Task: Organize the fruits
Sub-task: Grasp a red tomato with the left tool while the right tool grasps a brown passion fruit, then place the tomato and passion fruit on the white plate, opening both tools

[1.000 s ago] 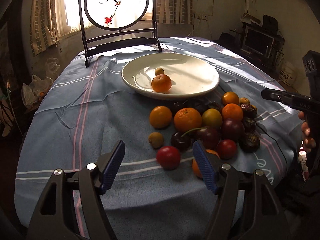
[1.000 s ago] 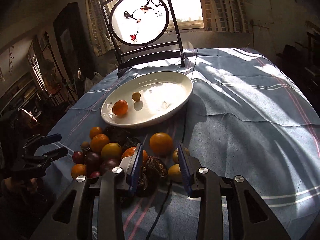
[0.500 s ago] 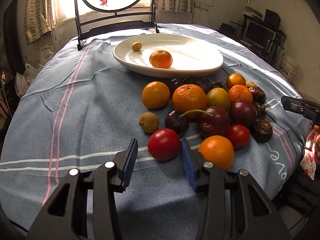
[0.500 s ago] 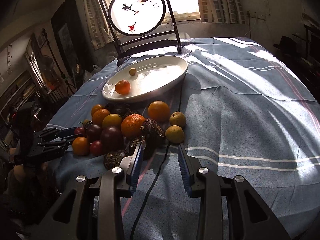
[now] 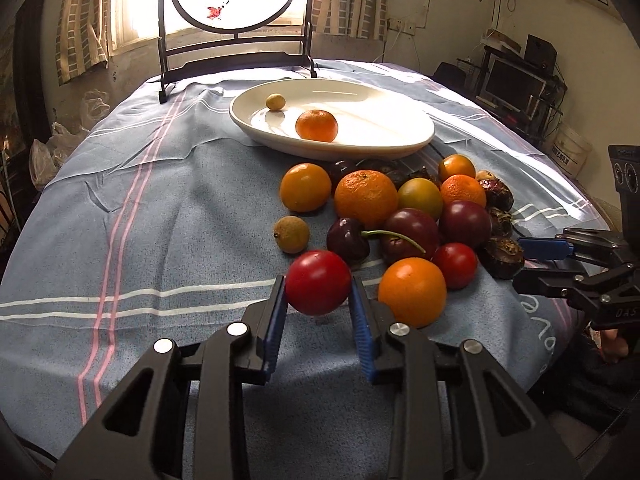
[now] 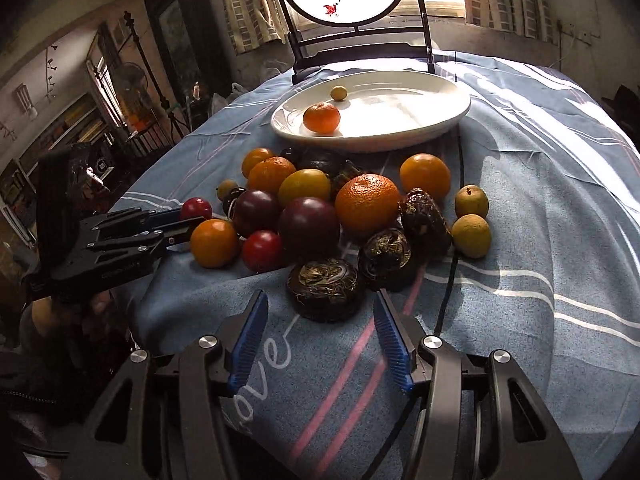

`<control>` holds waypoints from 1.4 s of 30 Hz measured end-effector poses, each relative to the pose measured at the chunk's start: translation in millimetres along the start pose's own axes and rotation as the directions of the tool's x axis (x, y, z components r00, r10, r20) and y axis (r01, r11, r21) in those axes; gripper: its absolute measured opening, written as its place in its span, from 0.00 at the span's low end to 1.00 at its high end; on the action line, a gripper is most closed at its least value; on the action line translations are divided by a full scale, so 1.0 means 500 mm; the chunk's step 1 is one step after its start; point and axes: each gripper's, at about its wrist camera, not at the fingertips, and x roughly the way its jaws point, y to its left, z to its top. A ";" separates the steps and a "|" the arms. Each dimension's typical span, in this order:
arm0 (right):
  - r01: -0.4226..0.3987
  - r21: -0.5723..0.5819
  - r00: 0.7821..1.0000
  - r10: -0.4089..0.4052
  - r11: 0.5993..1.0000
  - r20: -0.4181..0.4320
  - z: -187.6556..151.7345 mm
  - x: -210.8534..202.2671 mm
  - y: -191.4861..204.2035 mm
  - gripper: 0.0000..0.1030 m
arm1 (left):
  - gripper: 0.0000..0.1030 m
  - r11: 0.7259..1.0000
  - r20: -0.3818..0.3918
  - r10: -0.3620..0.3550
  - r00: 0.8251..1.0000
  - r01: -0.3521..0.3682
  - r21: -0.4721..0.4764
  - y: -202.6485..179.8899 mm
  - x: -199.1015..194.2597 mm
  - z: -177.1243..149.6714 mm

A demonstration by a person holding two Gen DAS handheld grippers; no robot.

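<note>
My left gripper [image 5: 319,286] is shut on a red tomato [image 5: 318,282], its blue pads against both sides; the tomato also shows in the right wrist view [image 6: 196,209]. A heap of oranges, plums, a cherry and dark fruits [image 5: 404,216] lies on the blue cloth. A white plate [image 5: 384,136] behind holds a mandarin [image 5: 317,125] and a small longan [image 5: 275,102]. My right gripper [image 6: 322,306] is open, just short of a dark round fruit [image 6: 326,288]. It shows at the right of the left wrist view [image 5: 536,260].
A round painted screen on a black stand [image 5: 236,12] sits at the table's far edge. A loose longan [image 5: 291,234] lies left of the heap. A black cable [image 6: 452,264] runs across the cloth. The table edge is near both grippers.
My left gripper moved forward and closed on the red tomato. My right gripper opened wider and came up to the dark fruit at the heap's near edge.
</note>
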 end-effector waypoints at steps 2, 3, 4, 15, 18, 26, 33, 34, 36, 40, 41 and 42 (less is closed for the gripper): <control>0.003 0.002 1.000 -0.003 1.000 -0.002 0.000 0.007 0.004 0.53 | 0.29 1.000 0.004 0.001 1.000 -0.001 -0.001 0.001 -0.007 0.000; 0.008 0.003 1.000 -0.008 1.000 0.000 0.000 0.009 0.006 0.54 | 0.29 1.000 0.005 0.004 1.000 -0.004 0.001 0.001 -0.008 -0.001; 0.013 0.002 1.000 -0.013 1.000 0.002 0.000 0.010 0.009 0.54 | 0.29 1.000 0.005 0.004 1.000 -0.004 0.003 0.001 -0.008 -0.002; 0.019 0.010 1.000 -0.019 1.000 0.022 -0.009 0.002 0.001 0.42 | 0.31 0.999 -0.018 0.034 0.999 -0.034 -0.011 0.003 0.024 0.003; 0.003 0.005 1.000 -0.004 1.000 0.030 -0.010 0.001 0.002 0.41 | 0.36 0.999 -0.012 0.047 0.999 -0.047 -0.017 0.005 0.030 0.006; -0.040 0.000 0.997 0.040 0.999 0.069 -0.011 -0.034 0.007 0.41 | 0.29 0.999 0.019 0.012 1.000 -0.011 -0.048 0.013 0.009 0.007; -0.033 0.045 0.983 0.024 0.998 0.184 0.049 -0.109 -0.040 0.41 | 0.29 0.999 0.123 -0.021 0.992 0.027 -0.046 0.007 -0.068 0.057; -0.029 0.054 0.980 0.018 0.998 0.197 0.068 -0.116 -0.053 0.41 | 0.29 0.998 0.125 -0.027 0.992 0.033 -0.047 0.008 -0.068 0.075; -0.027 0.061 0.975 0.013 0.998 0.223 0.109 -0.125 -0.071 0.41 | 0.29 0.999 0.128 -0.037 0.991 0.042 -0.033 0.003 -0.060 0.114; -0.012 0.084 0.971 -0.009 0.996 0.238 0.197 -0.108 -0.110 0.41 | 0.29 0.998 0.119 -0.063 0.991 0.061 0.014 -0.025 -0.009 0.208; -0.015 0.089 0.972 -0.006 0.996 0.237 0.220 -0.097 -0.119 0.41 | 0.30 0.997 0.113 -0.071 0.991 0.069 0.022 -0.034 0.010 0.234; -0.014 0.090 0.973 -0.007 0.996 0.231 0.242 -0.084 -0.128 0.41 | 0.30 0.997 0.106 -0.075 0.992 0.072 0.032 -0.042 0.031 0.260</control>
